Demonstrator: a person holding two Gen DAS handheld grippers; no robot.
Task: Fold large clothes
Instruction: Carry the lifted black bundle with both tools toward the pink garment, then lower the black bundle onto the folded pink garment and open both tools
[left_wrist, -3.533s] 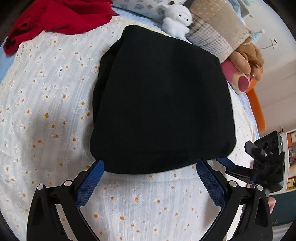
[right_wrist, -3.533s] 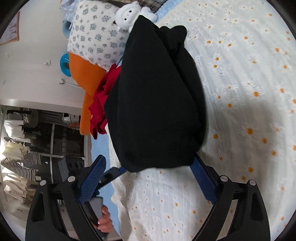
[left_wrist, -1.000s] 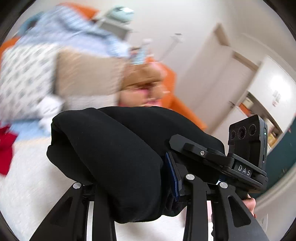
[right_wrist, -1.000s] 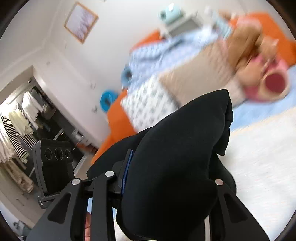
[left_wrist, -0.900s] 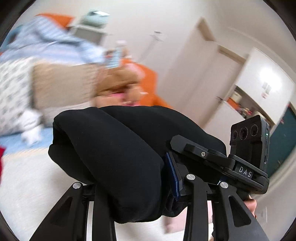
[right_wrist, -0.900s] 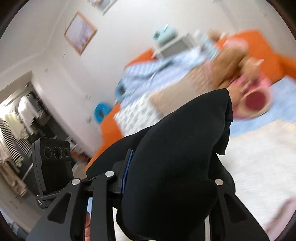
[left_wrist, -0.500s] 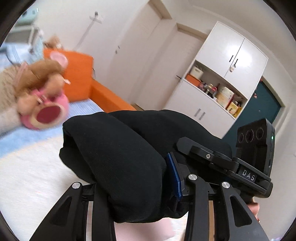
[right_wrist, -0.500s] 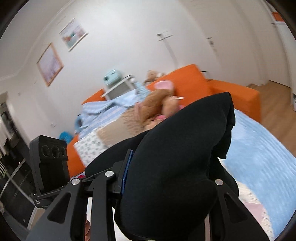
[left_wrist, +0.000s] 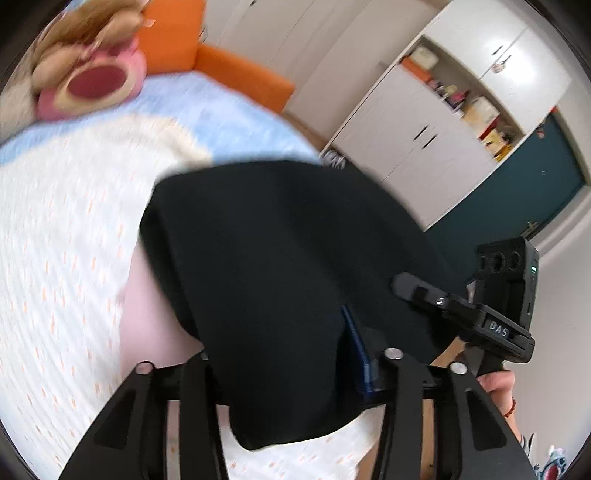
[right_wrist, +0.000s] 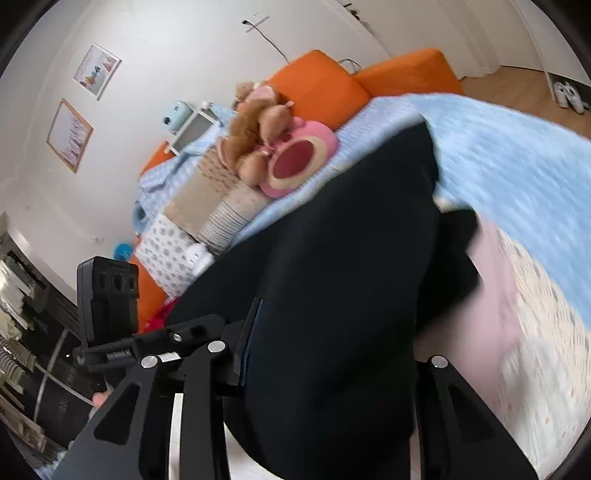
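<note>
Left wrist view: left gripper (left_wrist: 280, 365) jaws are clamping the folded black garment (left_wrist: 280, 266), holding it above the bed (left_wrist: 66, 221). Right gripper (right_wrist: 332, 365) jaws are gripping the same bundle, right of the pink plush (right_wrist: 295, 158).

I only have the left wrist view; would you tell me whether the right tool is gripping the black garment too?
Observer: Yes. The right tool is shut on the garment, and the cloth bulges out between its fingers.
Operator: Thank you. Is there any other clothing that I cannot see?
Observer: A scrap of red cloth shows past the garment's left edge.
Operator: And is anything lying on the floor on that side?
Observer: A pair of white shoes sits on the wood floor, beyond the far end of the bed.
</note>
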